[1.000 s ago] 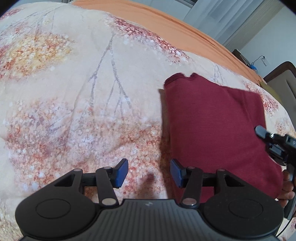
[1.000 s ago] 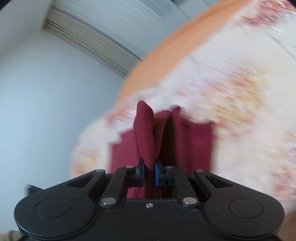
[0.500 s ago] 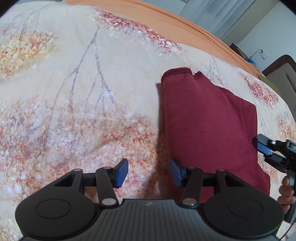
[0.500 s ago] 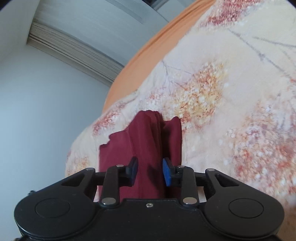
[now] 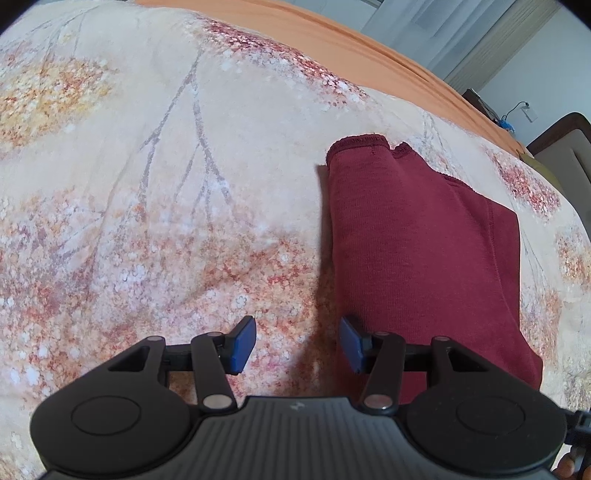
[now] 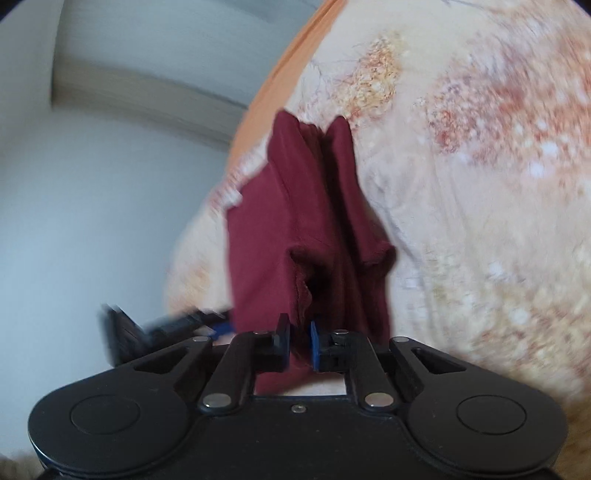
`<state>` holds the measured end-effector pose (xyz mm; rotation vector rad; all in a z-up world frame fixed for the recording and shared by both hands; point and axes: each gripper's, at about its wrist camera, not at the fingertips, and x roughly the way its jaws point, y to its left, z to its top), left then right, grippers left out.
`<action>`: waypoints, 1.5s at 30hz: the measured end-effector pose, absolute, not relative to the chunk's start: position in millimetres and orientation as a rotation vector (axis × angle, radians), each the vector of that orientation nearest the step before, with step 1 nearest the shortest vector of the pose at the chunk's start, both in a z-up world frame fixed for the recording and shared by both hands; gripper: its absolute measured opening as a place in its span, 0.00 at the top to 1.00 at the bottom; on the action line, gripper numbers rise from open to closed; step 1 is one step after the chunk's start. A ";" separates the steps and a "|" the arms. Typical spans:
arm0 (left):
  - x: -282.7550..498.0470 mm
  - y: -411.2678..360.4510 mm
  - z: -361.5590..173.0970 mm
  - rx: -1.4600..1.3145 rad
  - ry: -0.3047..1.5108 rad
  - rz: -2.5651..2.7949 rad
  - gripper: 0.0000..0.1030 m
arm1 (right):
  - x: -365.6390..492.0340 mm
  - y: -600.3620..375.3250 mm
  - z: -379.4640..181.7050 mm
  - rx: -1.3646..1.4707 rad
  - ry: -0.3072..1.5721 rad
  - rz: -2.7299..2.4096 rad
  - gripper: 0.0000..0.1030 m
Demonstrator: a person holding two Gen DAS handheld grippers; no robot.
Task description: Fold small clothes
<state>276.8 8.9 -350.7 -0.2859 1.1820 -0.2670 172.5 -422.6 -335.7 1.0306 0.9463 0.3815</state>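
Note:
A dark red garment lies folded into a long strip on the floral bedspread. My left gripper is open and empty, low over the bedspread at the garment's near left corner. In the right wrist view, my right gripper is shut on the near edge of the red garment, whose cloth bunches up just ahead of the pads. The left gripper shows blurred at the left of that view.
An orange sheet borders the far edge of the bed. A dark chair back and a wall socket stand at the far right. A white wall and blinds fill the left of the right wrist view.
My right gripper opened half a second ago and has shut again on the garment's near edge. It has left the left wrist view. The left gripper stayed open and shifted slightly.

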 end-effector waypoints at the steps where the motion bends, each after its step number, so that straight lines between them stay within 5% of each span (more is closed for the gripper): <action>1: 277.0 8.2 -350.0 -0.280 1.180 -0.269 0.46 | 170.7 -425.8 -338.2 1.089 0.933 0.393 0.88; 9: 277.0 7.4 -350.7 -0.283 1.191 -0.269 0.46 | 176.7 -420.0 -351.6 0.851 1.094 0.285 0.94; 14: 276.3 8.5 -351.7 -0.280 1.199 -0.265 0.45 | 177.1 -414.2 -317.1 0.755 1.006 0.311 0.67; 20: 275.8 9.4 -351.5 -0.279 1.199 -0.262 0.44 | 184.1 -416.0 -288.8 0.741 0.839 0.380 0.67; 30: 273.5 11.4 -352.4 -0.297 1.203 -0.257 0.43 | 197.7 -411.7 -327.1 0.702 0.977 0.321 0.78; 34: 273.5 12.6 -351.7 -0.296 1.195 -0.264 0.42 | 214.1 -417.9 -298.9 0.757 0.831 0.345 0.64; 45: 273.5 9.2 -343.6 -0.262 1.180 -0.267 0.40 | 321.2 -440.3 -323.5 0.777 0.806 0.234 0.54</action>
